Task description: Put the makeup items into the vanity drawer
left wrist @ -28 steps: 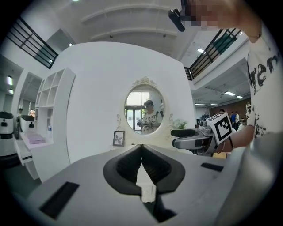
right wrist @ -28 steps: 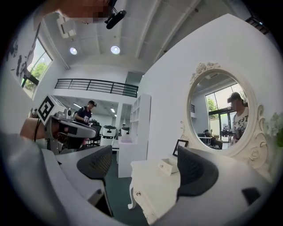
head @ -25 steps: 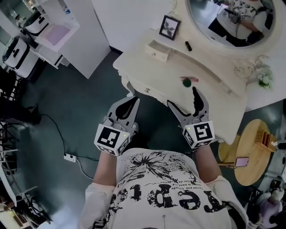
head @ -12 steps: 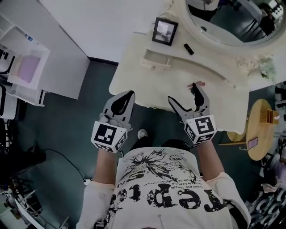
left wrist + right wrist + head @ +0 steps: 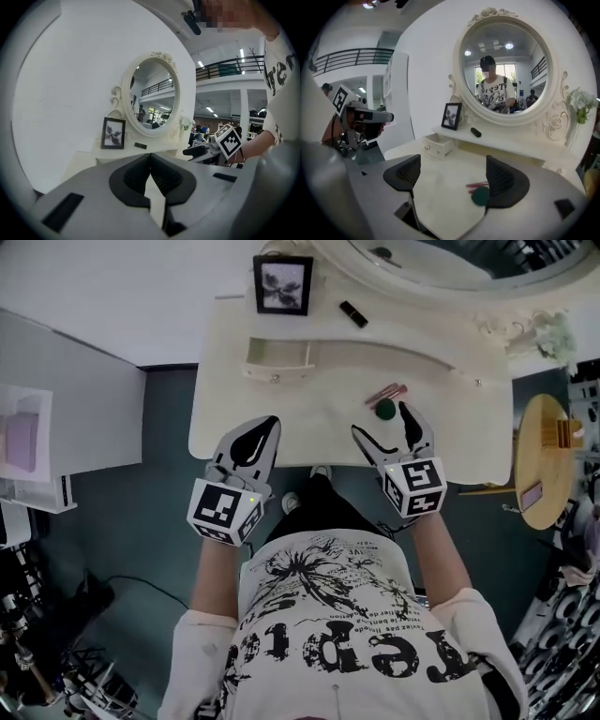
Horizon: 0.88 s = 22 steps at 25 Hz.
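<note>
The cream vanity (image 5: 441, 442) carries a small open drawer (image 5: 277, 357) (image 5: 438, 144) at its back left. A green round item (image 5: 384, 410) (image 5: 480, 195) and pink sticks (image 5: 385, 394) (image 5: 477, 184) lie on the top, and a black lipstick (image 5: 353, 313) (image 5: 476, 132) (image 5: 140, 146) rests on the raised shelf. My right gripper (image 5: 382, 423) (image 5: 452, 180) is open, with the green item just inside its right finger (image 5: 501, 180), apparently untouched. My left gripper (image 5: 265, 425) (image 5: 150, 161) is shut and empty over the front left of the top.
A framed picture (image 5: 283, 284) (image 5: 113, 133) and an oval mirror (image 5: 504, 77) stand at the back, with white flowers (image 5: 553, 334) at the right. A round wooden side table (image 5: 548, 442) holds a phone. A white cabinet (image 5: 66, 399) stands to the left.
The view has closed in on the vanity. Both grippers now hang over its front edge, and the right jaws have come up beside the green item and pink sticks.
</note>
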### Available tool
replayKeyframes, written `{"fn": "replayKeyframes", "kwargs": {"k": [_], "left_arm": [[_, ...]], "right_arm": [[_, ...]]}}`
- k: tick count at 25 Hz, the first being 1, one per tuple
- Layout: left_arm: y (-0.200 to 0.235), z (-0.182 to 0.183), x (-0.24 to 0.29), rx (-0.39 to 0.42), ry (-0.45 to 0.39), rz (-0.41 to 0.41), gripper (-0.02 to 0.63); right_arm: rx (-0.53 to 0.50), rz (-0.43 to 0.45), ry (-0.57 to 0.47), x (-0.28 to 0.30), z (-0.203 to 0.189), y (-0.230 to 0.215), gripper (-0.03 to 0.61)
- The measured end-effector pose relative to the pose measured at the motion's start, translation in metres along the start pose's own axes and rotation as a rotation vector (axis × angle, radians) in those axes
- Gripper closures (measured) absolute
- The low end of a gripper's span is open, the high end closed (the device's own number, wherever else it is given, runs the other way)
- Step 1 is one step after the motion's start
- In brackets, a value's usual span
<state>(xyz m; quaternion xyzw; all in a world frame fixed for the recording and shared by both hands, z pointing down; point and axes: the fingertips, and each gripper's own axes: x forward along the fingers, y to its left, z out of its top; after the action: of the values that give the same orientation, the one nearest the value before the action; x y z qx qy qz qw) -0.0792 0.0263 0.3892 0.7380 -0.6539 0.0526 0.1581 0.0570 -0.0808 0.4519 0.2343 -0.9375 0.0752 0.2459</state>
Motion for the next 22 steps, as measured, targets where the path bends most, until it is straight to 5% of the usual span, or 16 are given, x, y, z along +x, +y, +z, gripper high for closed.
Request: {"fn": "replayKeyframes", "kwargs": {"k": [10, 16, 22], "left_arm": [[-0.015, -0.025, 0.112, 0.009, 0.118, -0.096, 0.601], [-0.024, -0.035, 0.146, 0.017, 0.149, -0.126, 0.601], [-0.023, -0.030, 0.156, 0.020, 0.149, -0.137, 0.601]], "right_arm": [[0.089, -0.007, 0.286, 0.052, -0.099, -0.083, 0.211], [0.123, 0.014, 0.345, 0.069, -0.123, -0.098, 0.269], [0.136, 0.006, 0.376, 0.071, -0.128, -0.100, 0.395]]}}
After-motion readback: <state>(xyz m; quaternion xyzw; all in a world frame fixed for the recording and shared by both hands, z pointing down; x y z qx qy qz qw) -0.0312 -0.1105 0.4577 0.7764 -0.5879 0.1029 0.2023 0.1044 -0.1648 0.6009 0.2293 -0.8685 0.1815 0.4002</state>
